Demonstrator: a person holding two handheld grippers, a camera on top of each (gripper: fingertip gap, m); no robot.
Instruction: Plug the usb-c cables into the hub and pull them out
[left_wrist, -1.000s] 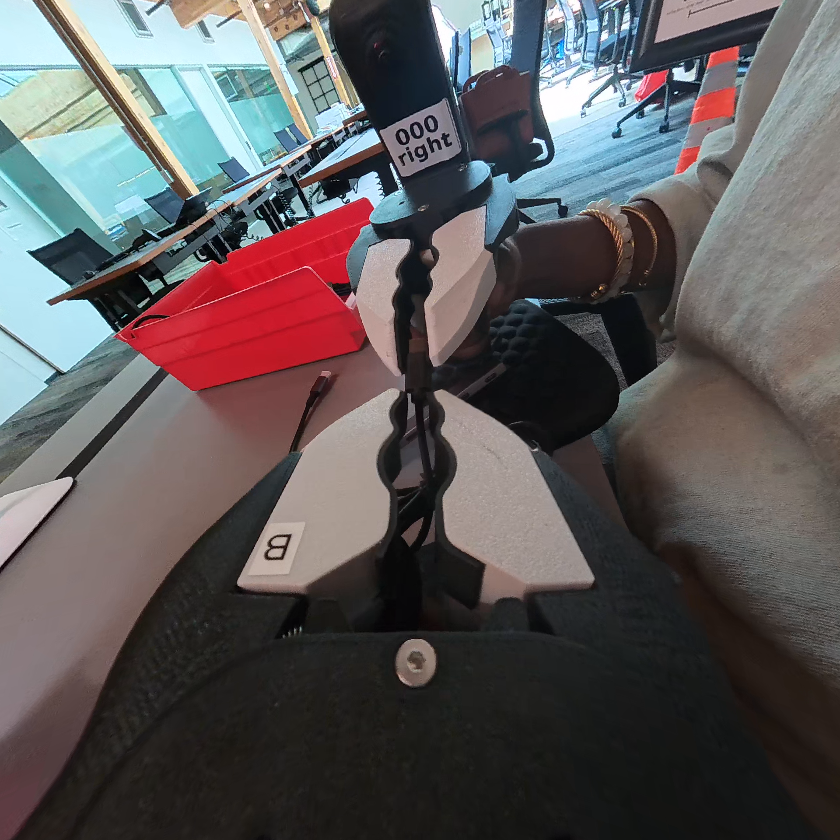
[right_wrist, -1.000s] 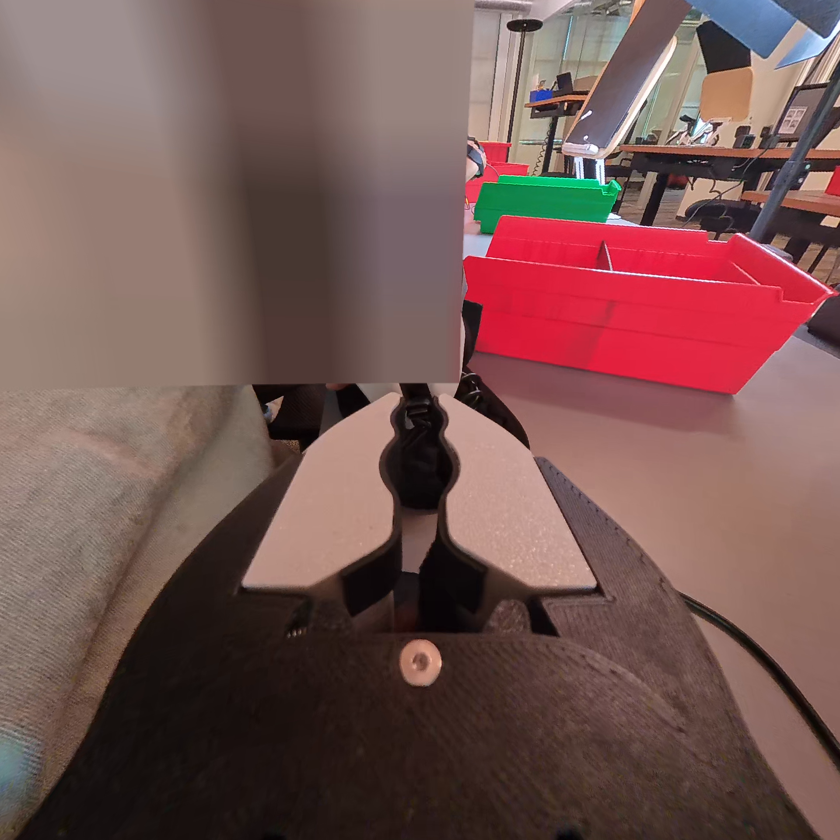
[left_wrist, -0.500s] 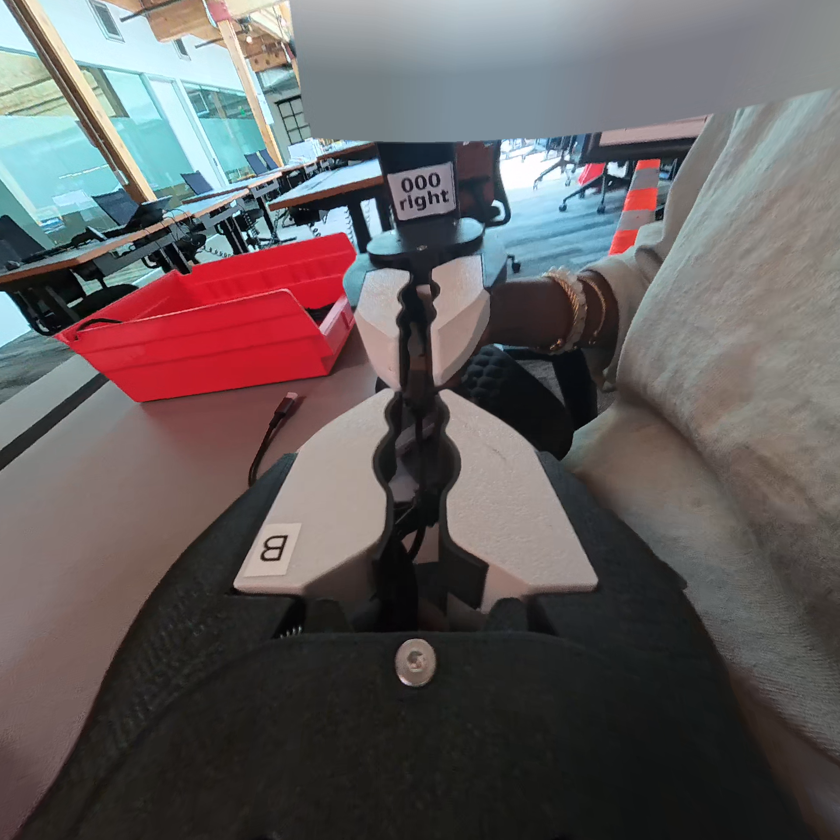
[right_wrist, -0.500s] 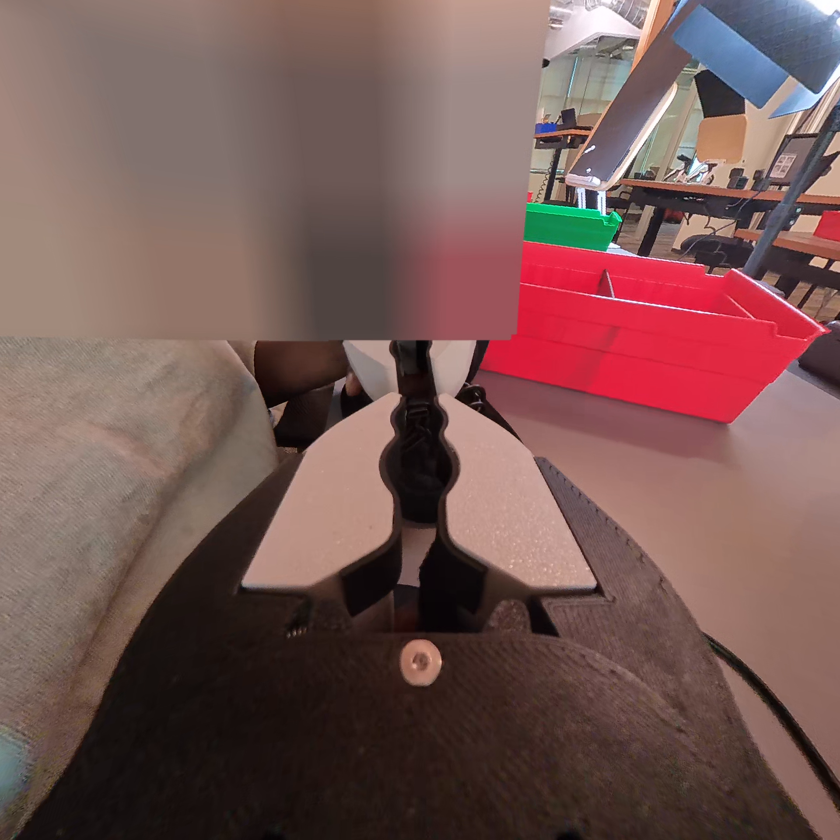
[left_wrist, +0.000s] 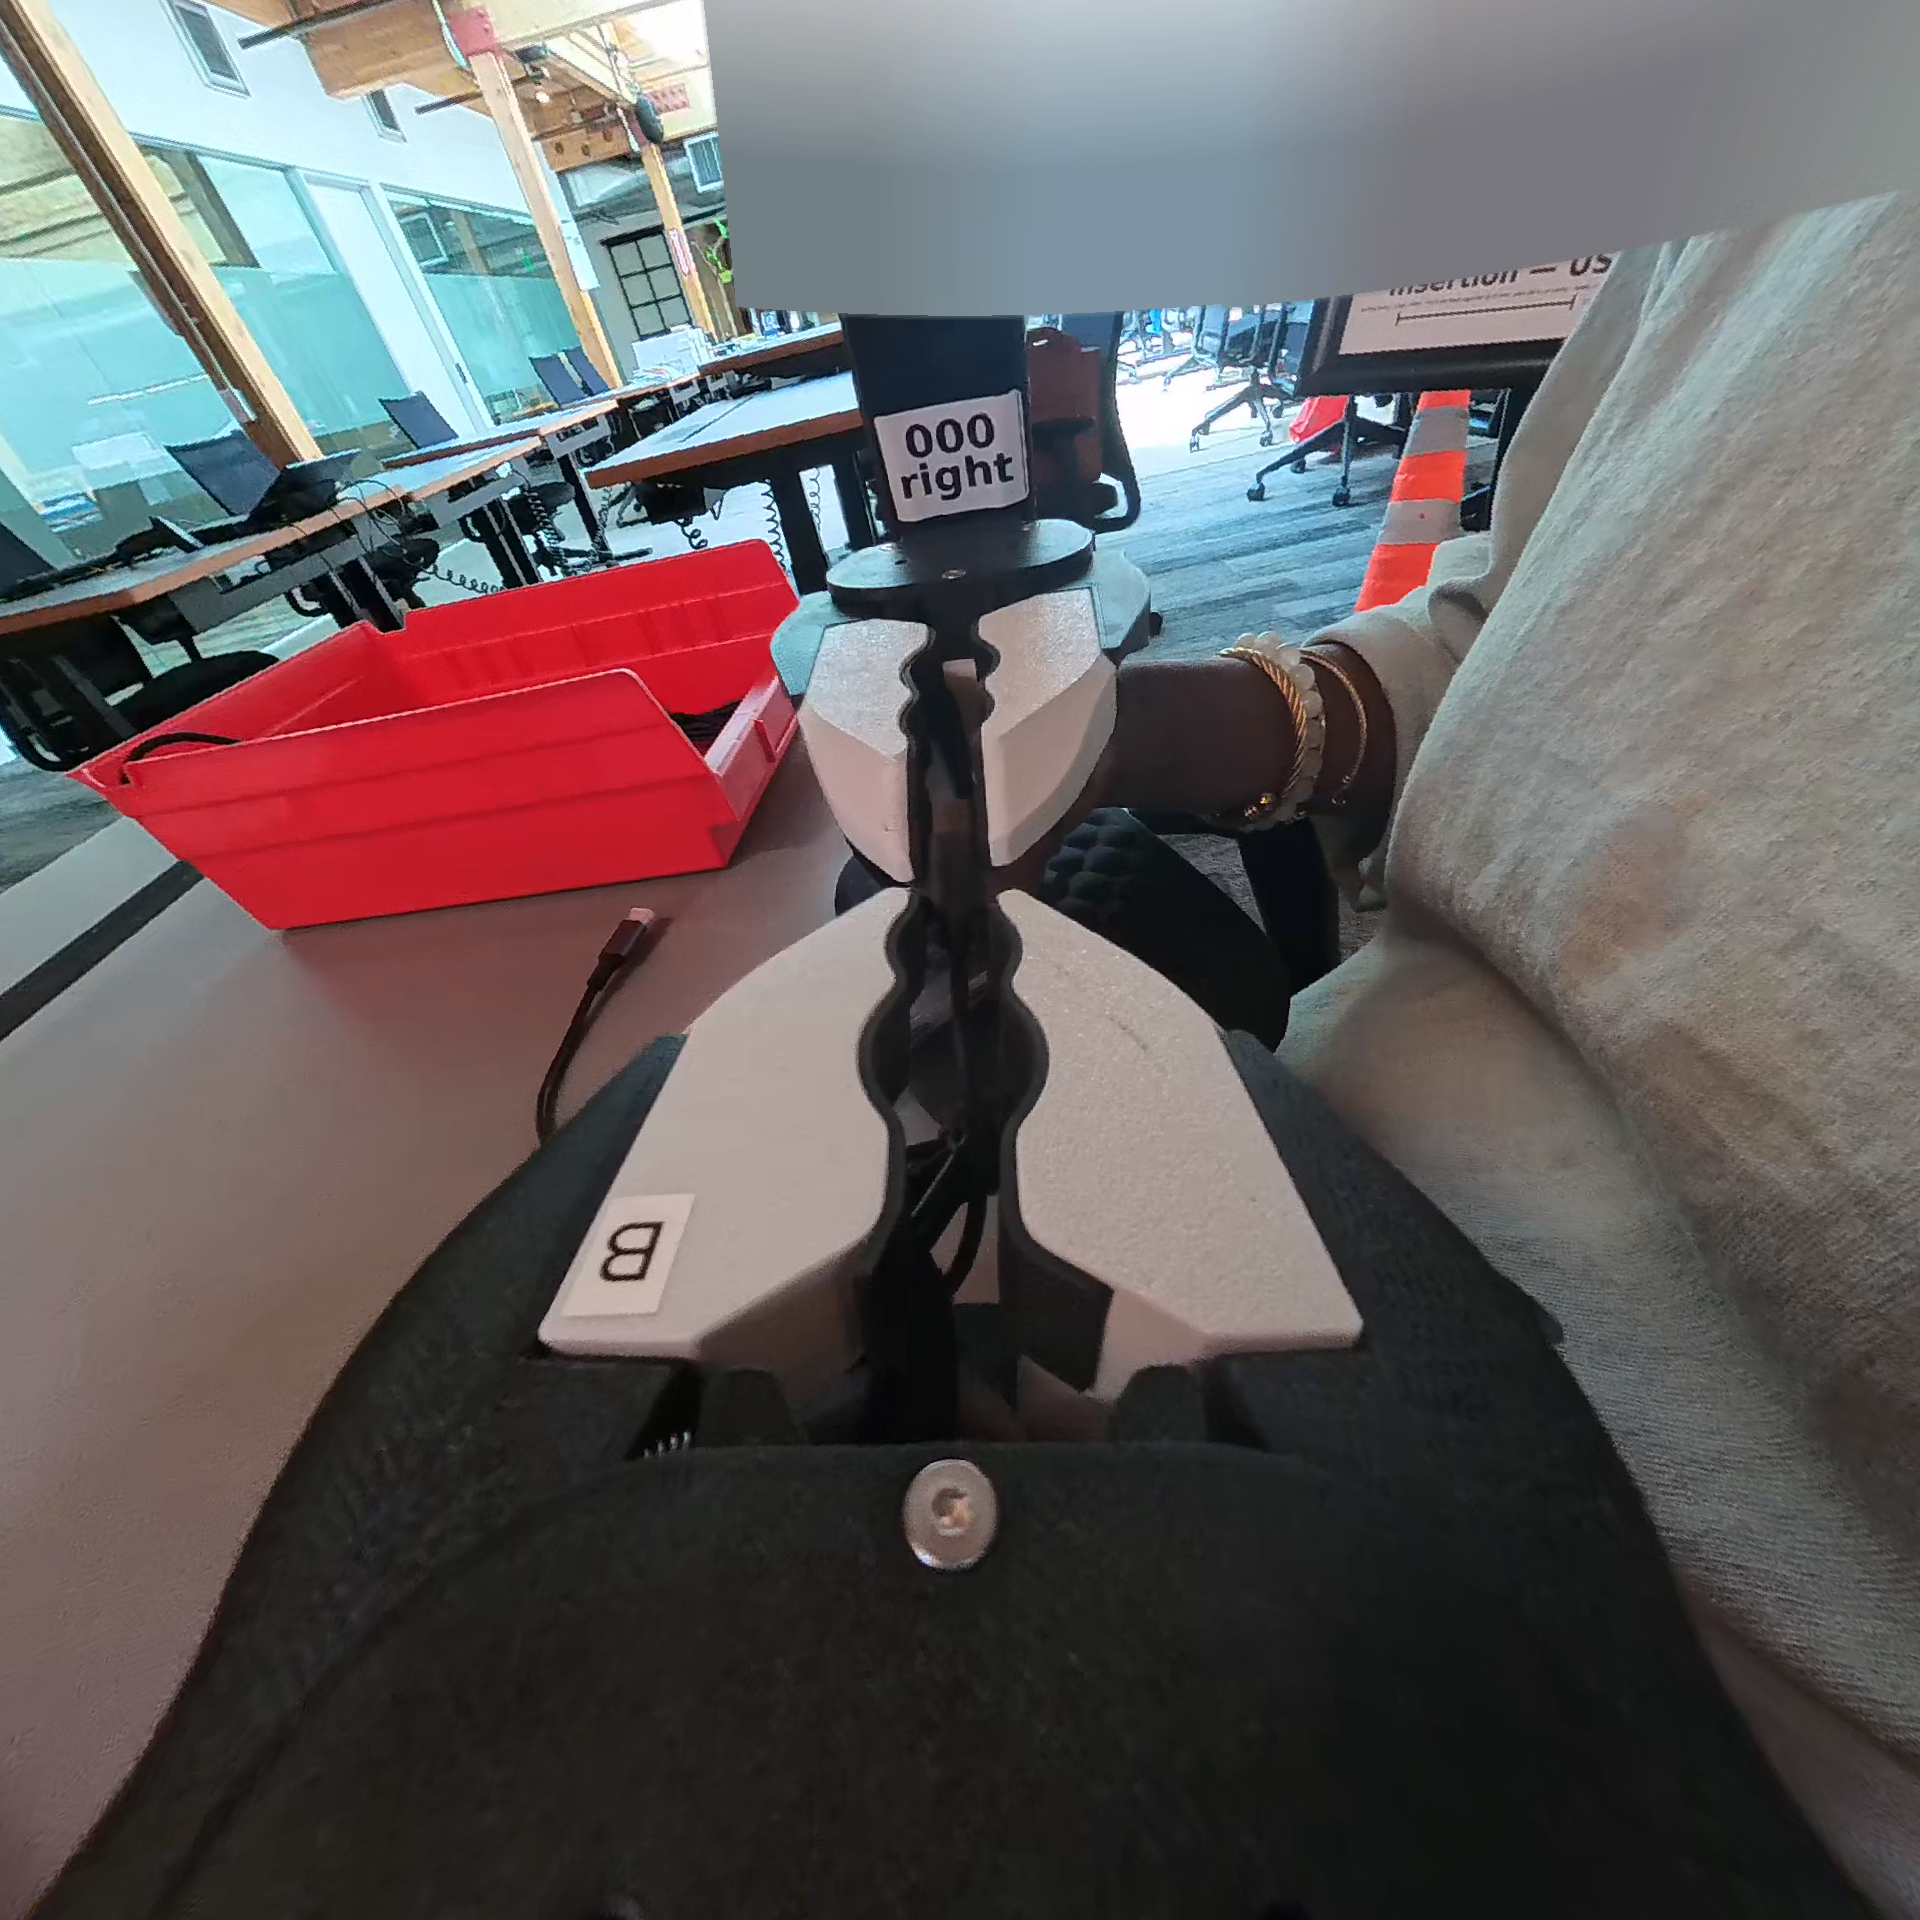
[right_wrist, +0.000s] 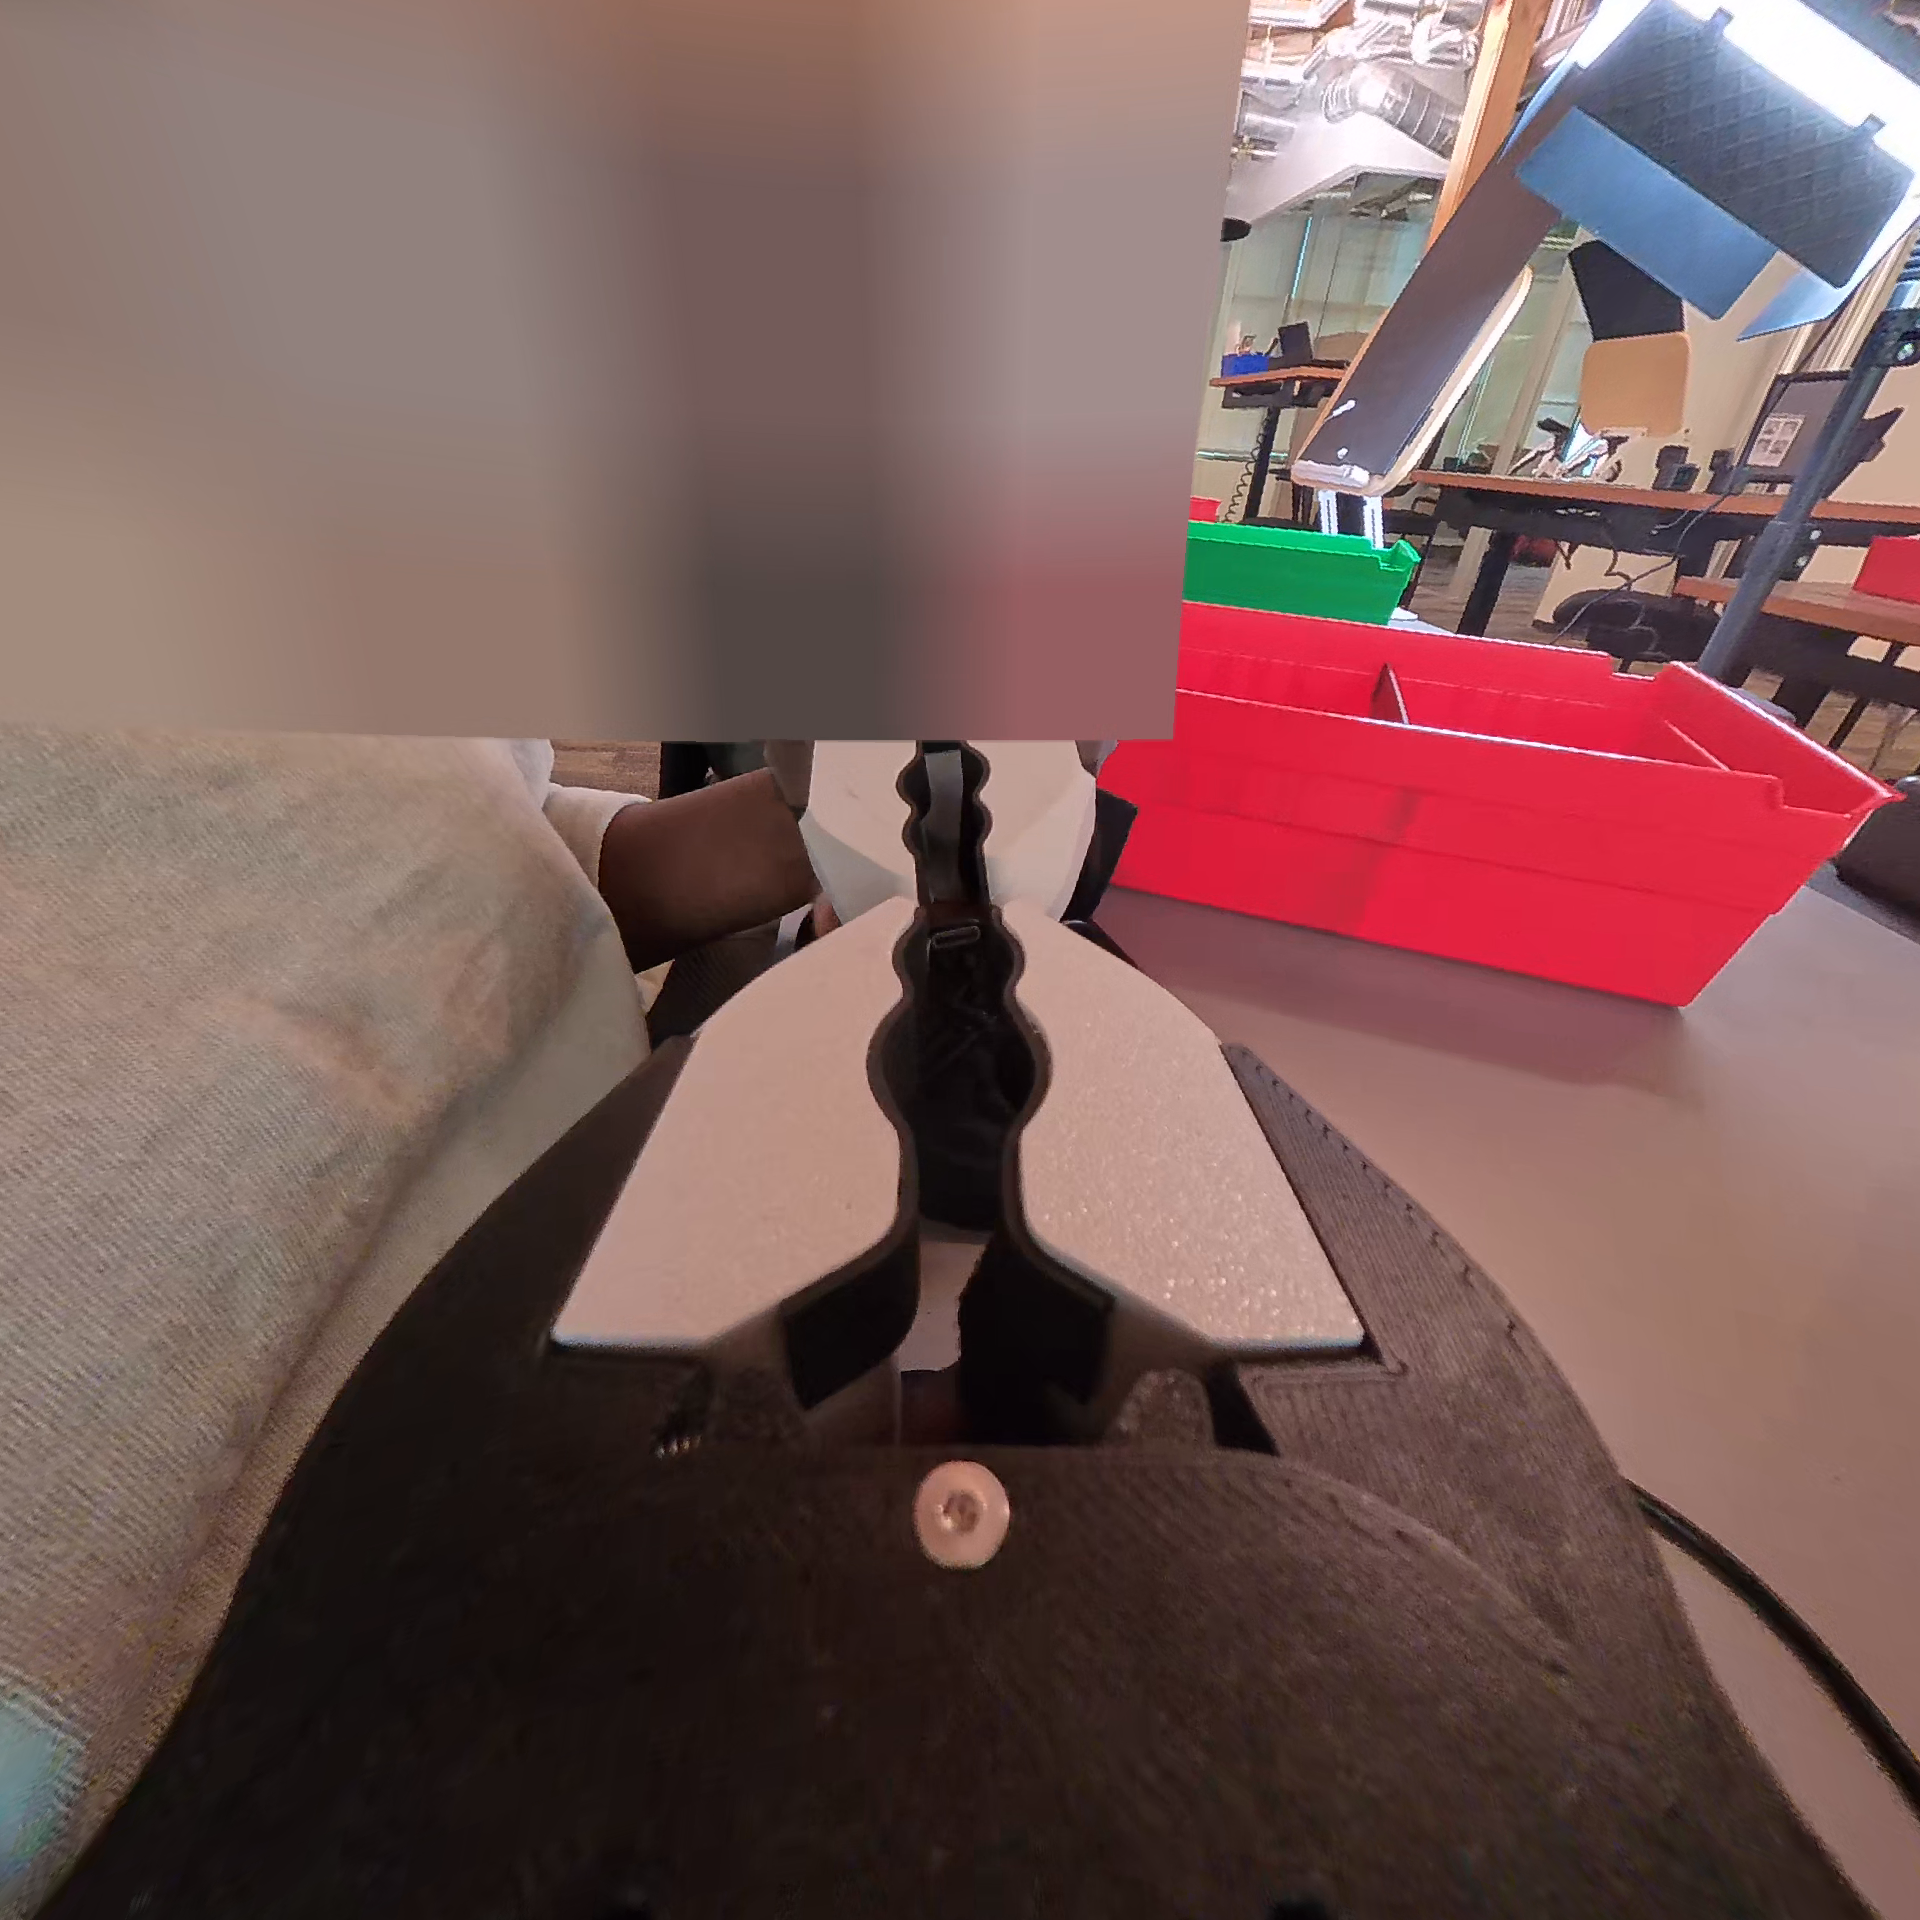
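Note:
In the left wrist view my left gripper (left_wrist: 951, 906) is shut on the hub (left_wrist: 938, 1013), a grey piece between its fingers with black cables (left_wrist: 956, 1164) trailing back. My right gripper (left_wrist: 945, 871) faces it tip to tip and is shut on a usb-c cable plug (left_wrist: 951, 821). In the right wrist view my right gripper (right_wrist: 951, 916) holds that plug (right_wrist: 956, 937), and its metal end shows at the fingertips. The left gripper (right_wrist: 943, 883) is just beyond. I cannot tell whether the plug touches the hub.
A red bin (left_wrist: 447, 748) stands on the grey table (left_wrist: 208, 1143); it also shows in the right wrist view (right_wrist: 1455, 831), with a green bin (right_wrist: 1288, 571) behind. A loose cable with a reddish plug (left_wrist: 634, 930) lies on the table. The person's grey sweater (left_wrist: 1610, 935) is close by. Less than 4 cm separates the two grippers' tips.
Both grippers have tilted up together and stayed tip to tip. The red bin and the table sit lower in both views. Both grippers stay shut.

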